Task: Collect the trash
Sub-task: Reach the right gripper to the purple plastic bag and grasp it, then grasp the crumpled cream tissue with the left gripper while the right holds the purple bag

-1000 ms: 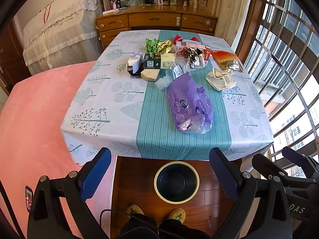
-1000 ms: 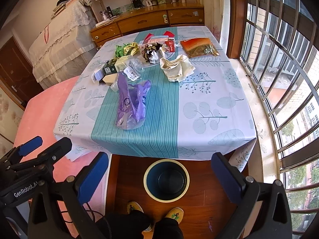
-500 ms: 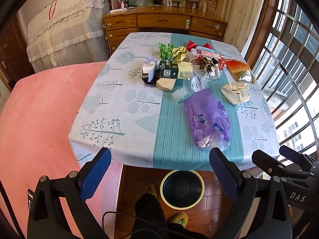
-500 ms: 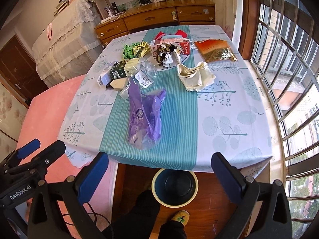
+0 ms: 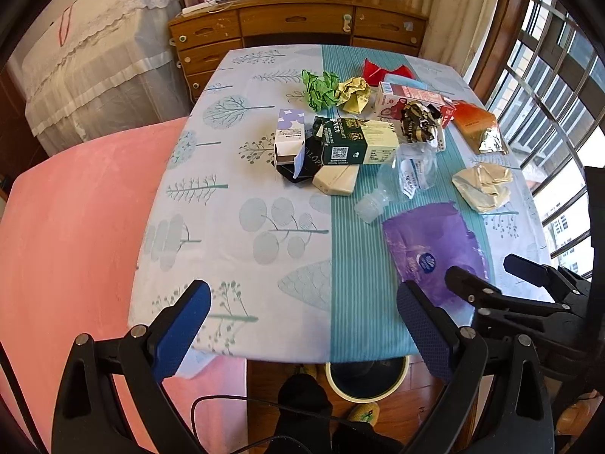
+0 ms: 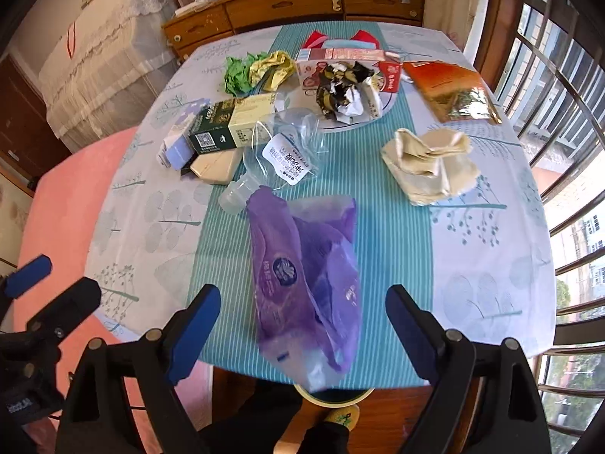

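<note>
A purple plastic bag (image 6: pixel 302 265) lies on the teal stripe of the table, near its front edge. My right gripper (image 6: pixel 302 299) hovers over the bag's near end. Its jaws are closing with the bag between them, and the pads are still clear of it. My left gripper (image 5: pixel 302 299) is open and empty above the front left part of the tablecloth (image 5: pixel 227 227), left of the bag (image 5: pixel 435 249). A round bin (image 5: pixel 366 382) stands on the floor just under the table's edge, half hidden by it.
Further back lie a green-and-cream carton (image 5: pixel 355 142), a clear crushed bottle (image 6: pixel 287 147), a beige pouch (image 6: pixel 427 164), an orange foil packet (image 6: pixel 450 90), and crumpled green paper (image 5: pixel 321 89). A pink cover (image 5: pixel 75 227) is left, window bars right, and a person's slippered feet below.
Both grippers have moved forward from over the floor and bin to over the table's front edge. The right gripper's jaws have narrowed a little around the purple bag.
</note>
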`<act>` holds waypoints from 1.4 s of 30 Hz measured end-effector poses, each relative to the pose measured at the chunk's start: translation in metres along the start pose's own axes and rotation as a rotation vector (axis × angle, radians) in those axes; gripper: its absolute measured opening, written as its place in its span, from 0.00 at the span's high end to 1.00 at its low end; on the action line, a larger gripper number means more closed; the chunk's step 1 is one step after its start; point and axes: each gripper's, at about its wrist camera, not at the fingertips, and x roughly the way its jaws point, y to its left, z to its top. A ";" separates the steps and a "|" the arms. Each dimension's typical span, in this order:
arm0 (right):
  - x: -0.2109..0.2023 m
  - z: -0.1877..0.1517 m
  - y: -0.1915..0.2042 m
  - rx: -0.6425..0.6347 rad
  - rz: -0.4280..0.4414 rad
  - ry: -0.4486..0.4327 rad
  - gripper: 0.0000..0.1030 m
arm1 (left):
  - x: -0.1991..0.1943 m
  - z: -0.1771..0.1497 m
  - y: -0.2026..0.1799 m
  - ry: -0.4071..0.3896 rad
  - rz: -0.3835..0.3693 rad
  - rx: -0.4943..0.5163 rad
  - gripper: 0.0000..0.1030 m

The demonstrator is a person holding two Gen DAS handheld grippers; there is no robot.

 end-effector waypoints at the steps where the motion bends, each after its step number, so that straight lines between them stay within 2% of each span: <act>1: 0.007 0.003 0.003 -0.005 -0.012 0.011 0.13 | 0.005 0.003 0.002 0.006 -0.001 0.008 0.06; 7: 0.040 0.011 0.014 -0.020 -0.078 0.062 0.14 | 0.038 0.026 0.009 0.057 -0.023 0.054 0.06; 10: 0.052 0.012 0.012 0.001 -0.085 0.088 0.24 | 0.050 0.038 0.008 0.067 -0.038 0.086 0.06; 12: 0.058 0.010 0.009 0.014 -0.090 0.110 0.36 | 0.056 0.045 0.005 0.073 -0.047 0.112 0.06; 19: 0.058 0.005 -0.001 0.051 -0.094 0.106 0.47 | 0.071 0.059 -0.015 0.088 -0.091 0.212 0.06; 22: 0.053 0.001 -0.008 0.055 -0.098 0.099 0.61 | 0.074 0.063 -0.025 0.088 -0.109 0.249 0.06; 24: 0.049 -0.002 -0.014 0.073 -0.079 0.096 0.81 | 0.075 0.065 -0.033 0.086 -0.124 0.276 0.06; 27: 0.038 -0.007 -0.028 0.112 -0.055 0.079 0.90 | 0.075 0.067 -0.044 0.084 -0.142 0.314 0.06; 35: -0.002 -0.031 -0.077 0.280 -0.074 0.006 0.92 | 0.069 0.068 -0.083 0.065 -0.212 0.438 0.06; 42: -0.027 -0.046 -0.118 0.468 -0.132 -0.047 0.92 | 0.070 0.082 -0.130 0.059 -0.280 0.526 0.06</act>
